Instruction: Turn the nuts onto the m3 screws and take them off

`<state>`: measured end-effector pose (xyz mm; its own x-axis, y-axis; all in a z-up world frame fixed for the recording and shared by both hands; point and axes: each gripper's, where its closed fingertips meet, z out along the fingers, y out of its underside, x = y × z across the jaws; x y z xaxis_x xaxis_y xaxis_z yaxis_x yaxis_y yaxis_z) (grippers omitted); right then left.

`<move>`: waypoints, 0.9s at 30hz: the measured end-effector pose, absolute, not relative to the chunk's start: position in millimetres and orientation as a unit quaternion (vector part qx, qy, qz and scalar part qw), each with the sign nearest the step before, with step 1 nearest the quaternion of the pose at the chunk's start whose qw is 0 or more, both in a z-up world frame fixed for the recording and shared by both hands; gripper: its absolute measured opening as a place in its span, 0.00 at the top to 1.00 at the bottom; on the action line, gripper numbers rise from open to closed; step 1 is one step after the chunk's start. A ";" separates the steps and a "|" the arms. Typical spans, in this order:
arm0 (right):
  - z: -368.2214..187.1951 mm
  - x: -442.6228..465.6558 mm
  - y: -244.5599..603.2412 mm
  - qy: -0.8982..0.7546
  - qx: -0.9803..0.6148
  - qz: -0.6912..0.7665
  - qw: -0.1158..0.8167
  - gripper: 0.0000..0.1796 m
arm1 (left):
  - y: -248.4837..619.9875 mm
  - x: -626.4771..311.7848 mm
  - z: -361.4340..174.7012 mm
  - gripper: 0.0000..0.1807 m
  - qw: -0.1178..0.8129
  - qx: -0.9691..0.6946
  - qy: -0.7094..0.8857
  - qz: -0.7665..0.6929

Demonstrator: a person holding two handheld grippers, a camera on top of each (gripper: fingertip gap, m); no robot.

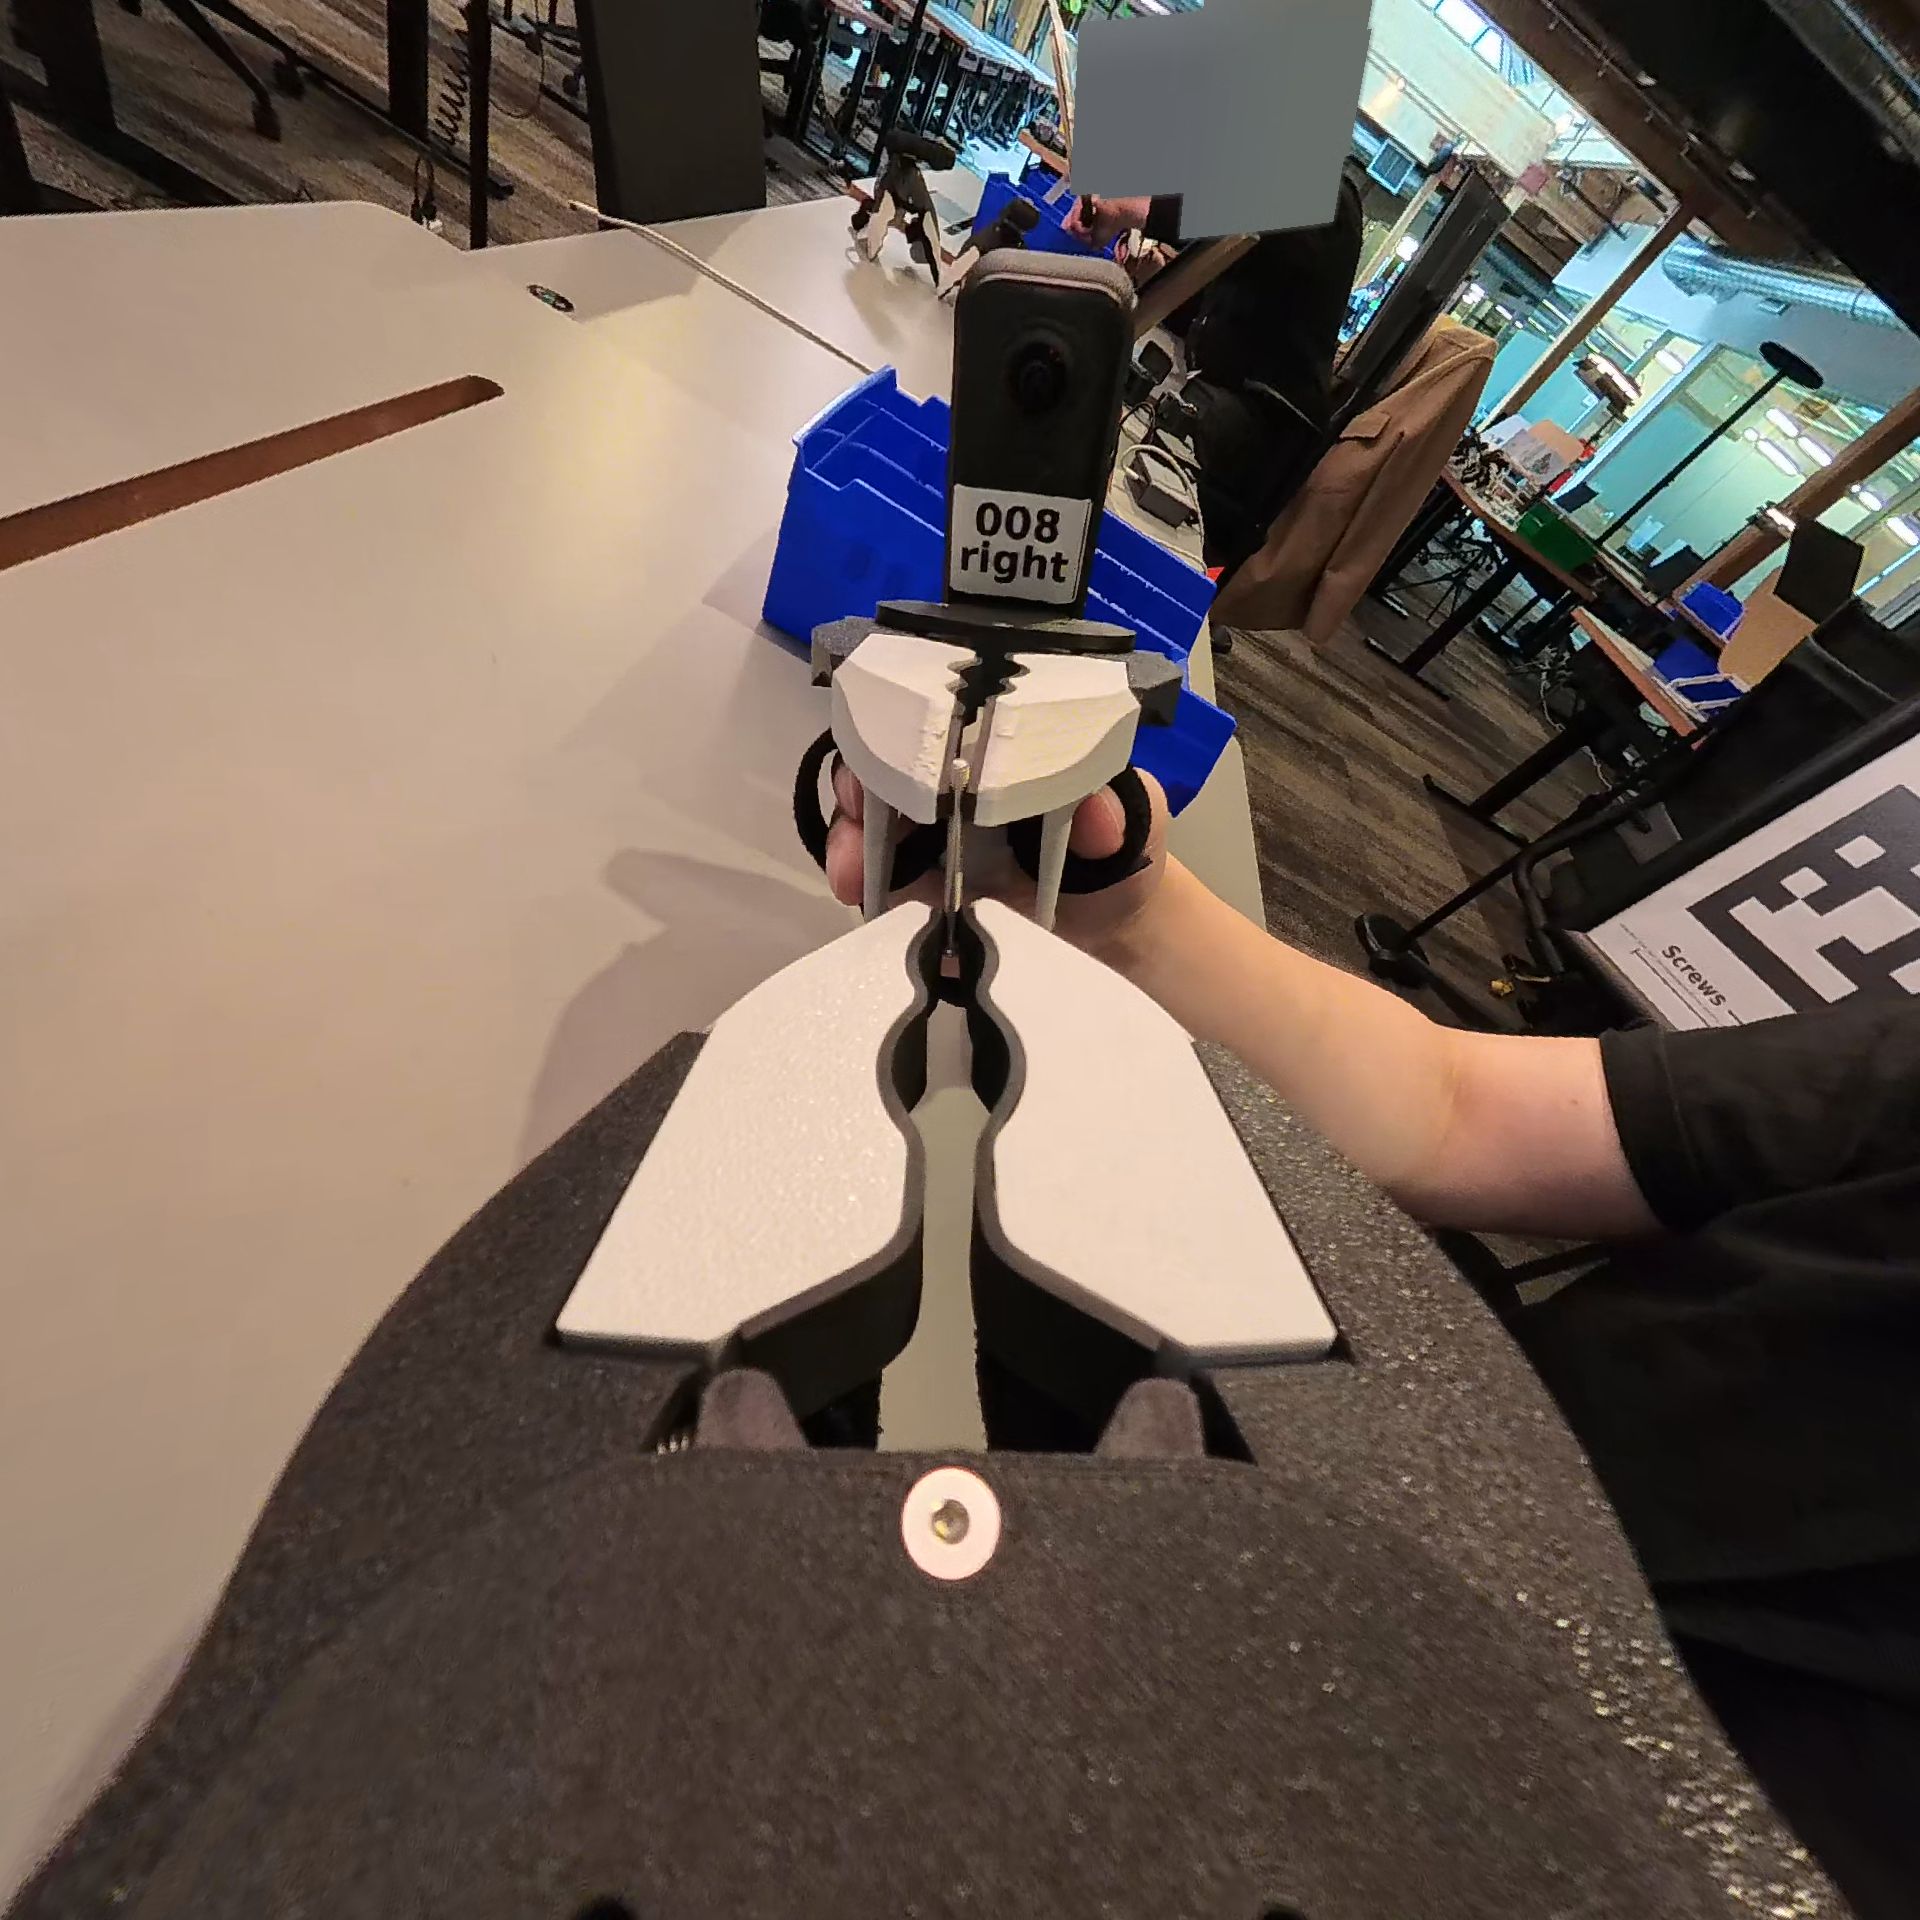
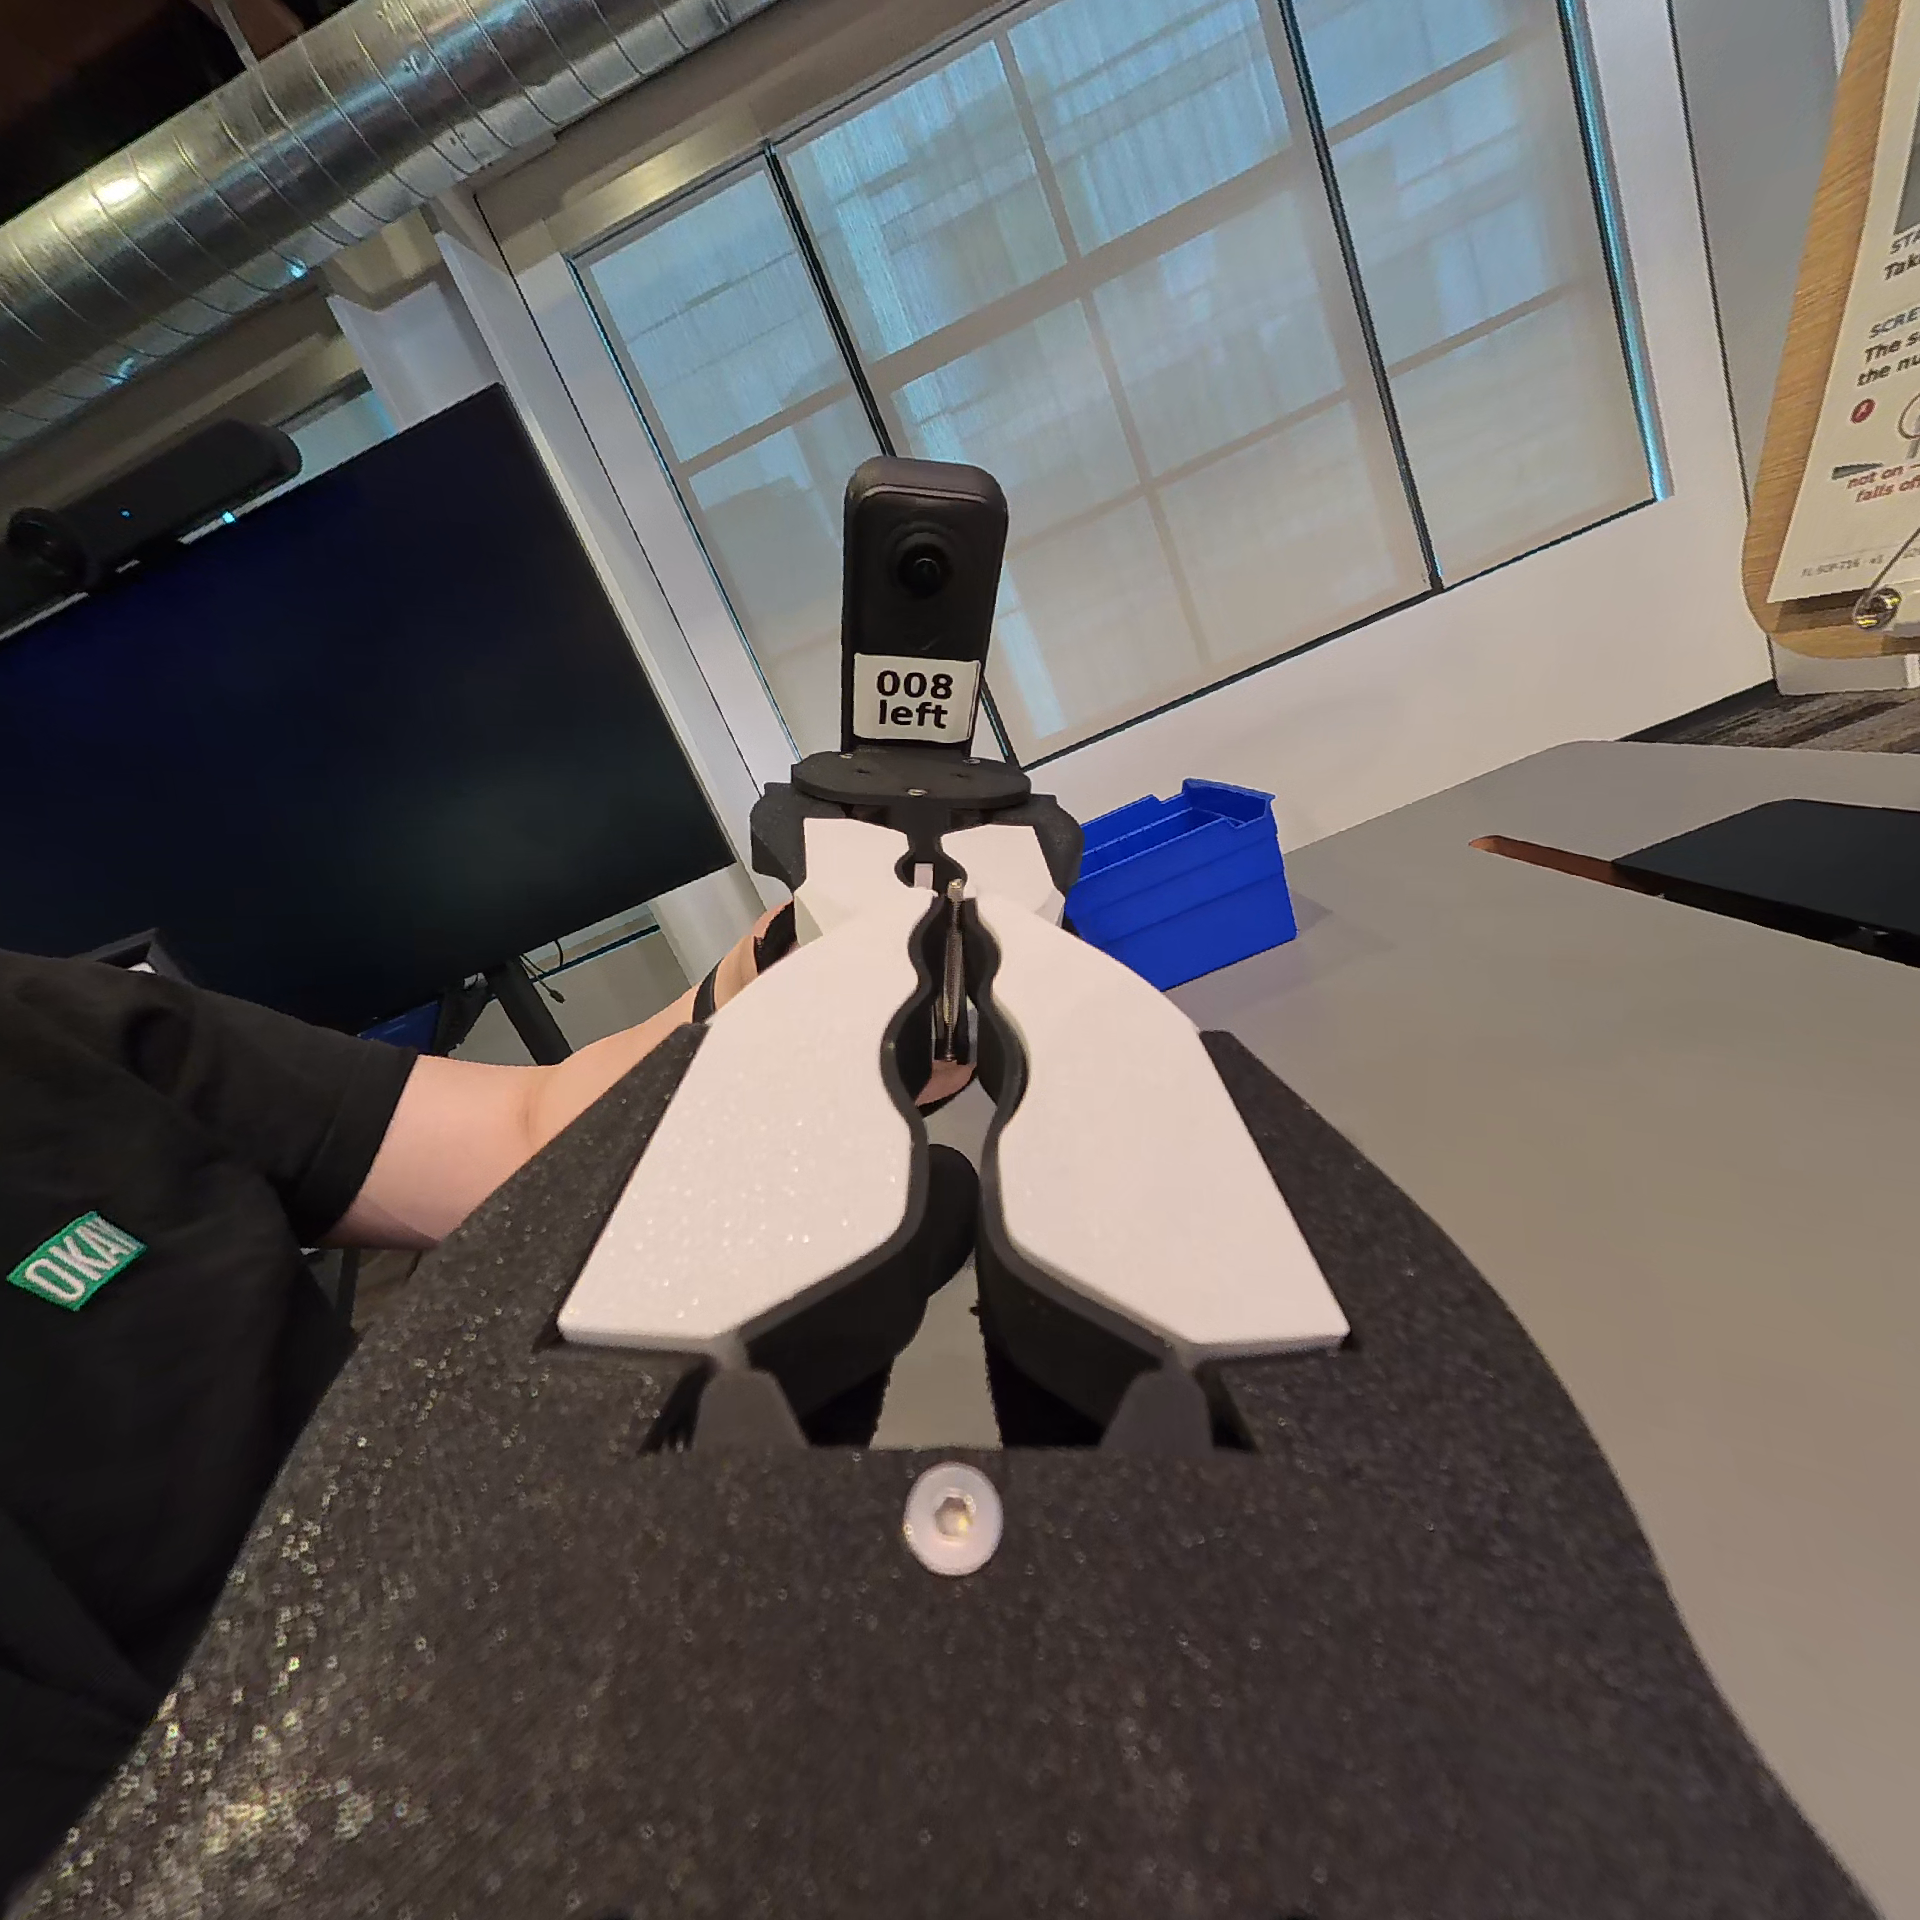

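You hold both white two-finger grippers tip to tip above the grey table's (image 1: pixel 312 727) edge near the blue plastic bin (image 1: pixel 862 520), left gripper (image 1: pixel 951 935) and right gripper (image 2: pixel 951 935) each pinching one thin steel screw (image 1: pixel 956 831) between them.

white gripper fingers (image 1: pixel 790 1122), speckled black gripper body (image 1: pixel 935 1714), blue bin (image 1: pixel 852 520), silver screw (image 1: pixel 954 831)

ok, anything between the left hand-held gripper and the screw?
Nothing visible. The screw runs from the right hand-held gripper straight into the tips of the left hand-held gripper, with nothing across its path.
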<state>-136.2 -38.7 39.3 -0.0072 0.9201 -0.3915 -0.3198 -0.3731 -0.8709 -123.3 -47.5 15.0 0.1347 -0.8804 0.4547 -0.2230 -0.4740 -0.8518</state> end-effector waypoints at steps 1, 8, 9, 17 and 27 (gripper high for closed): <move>39.2 -136.4 -38.9 -0.291 -0.517 0.648 0.478 0.99 | -47.6 -123.3 14.8 0.99 0.315 -0.684 0.403 -0.520; 37.5 -138.3 -37.9 -0.295 -0.522 0.637 0.484 0.98 | -47.6 -126.3 13.2 0.99 0.314 -0.680 0.396 -0.532; 37.5 -138.2 -37.1 -0.294 -0.524 0.634 0.487 0.95 | -46.4 -127.8 12.1 0.99 0.318 -0.680 0.396 -0.529; -30.5 -117.7 -9.5 -0.379 -0.670 0.423 0.479 0.93 | 7.2 -168.1 -21.7 0.99 0.436 -0.716 0.393 -0.377; -144.9 -130.1 -13.1 -0.555 -0.727 0.210 0.345 0.96 | 55.8 -197.9 -68.1 0.99 0.519 -0.728 0.355 -0.275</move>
